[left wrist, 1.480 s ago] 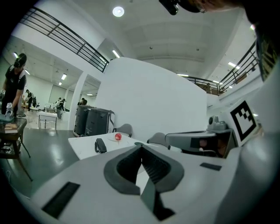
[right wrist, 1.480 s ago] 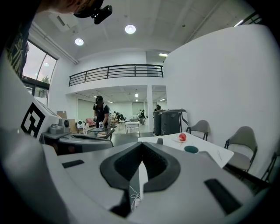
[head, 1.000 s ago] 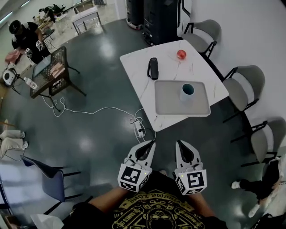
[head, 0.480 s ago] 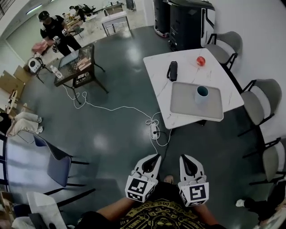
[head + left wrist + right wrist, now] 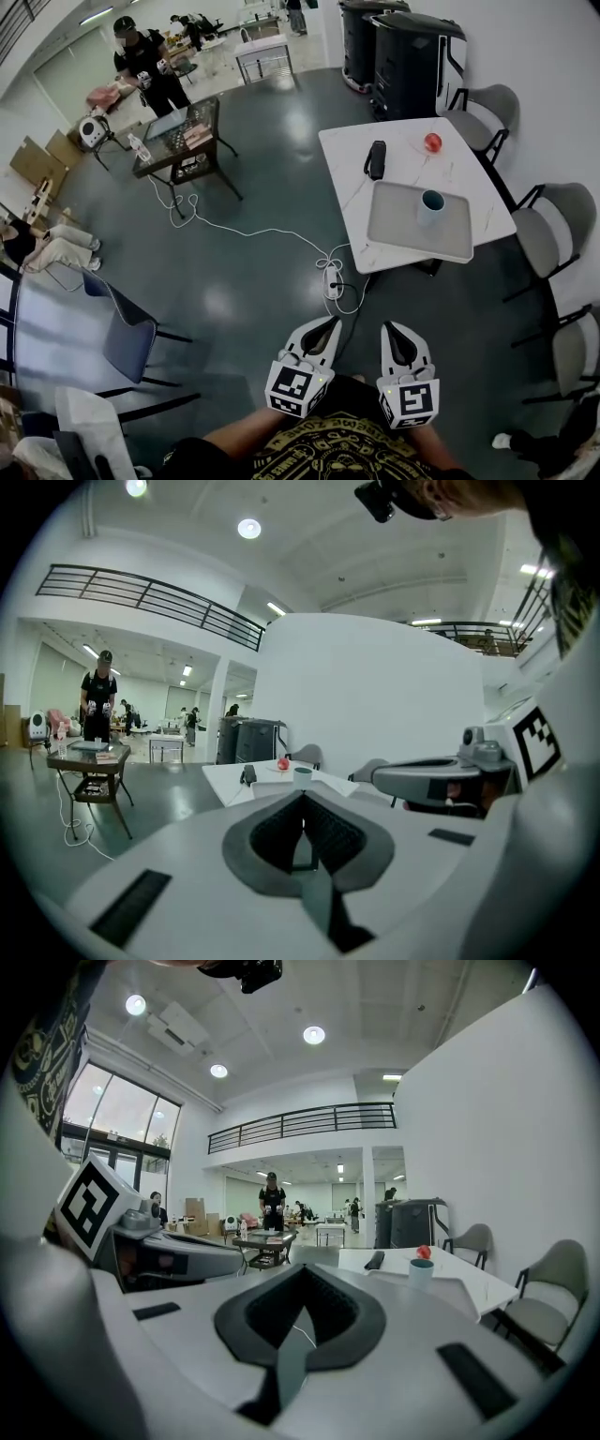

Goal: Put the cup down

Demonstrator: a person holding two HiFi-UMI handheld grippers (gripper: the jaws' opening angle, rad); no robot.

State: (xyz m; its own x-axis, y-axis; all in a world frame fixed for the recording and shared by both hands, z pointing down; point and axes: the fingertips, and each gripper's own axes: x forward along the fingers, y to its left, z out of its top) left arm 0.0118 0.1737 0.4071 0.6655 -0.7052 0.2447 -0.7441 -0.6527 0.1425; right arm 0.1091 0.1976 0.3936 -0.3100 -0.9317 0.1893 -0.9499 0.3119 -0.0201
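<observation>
Closest in, both tools are held side by side in front of the person's chest and point out over the floor. The left tool has its jaws closed tip to tip with nothing between them, and the right tool, just beside it, is likewise closed and empty. Ahead of the tools a white power strip lies on the dark, glossy floor, with a pale cable snaking away from it to the left. Beyond that stands the white worktop, well apart from both tools. A grey tray lies on its near half, and the cup, pale with a teal inside, stands upright on the tray toward its far right part, touched by neither tool. Behind the tray a black object lies on the worktop, and a red round thing sits to its right. Grey chairs line the worktop's right side. Farther back are tall black cabinets, and off to the left a dark table with a person standing behind it.
</observation>
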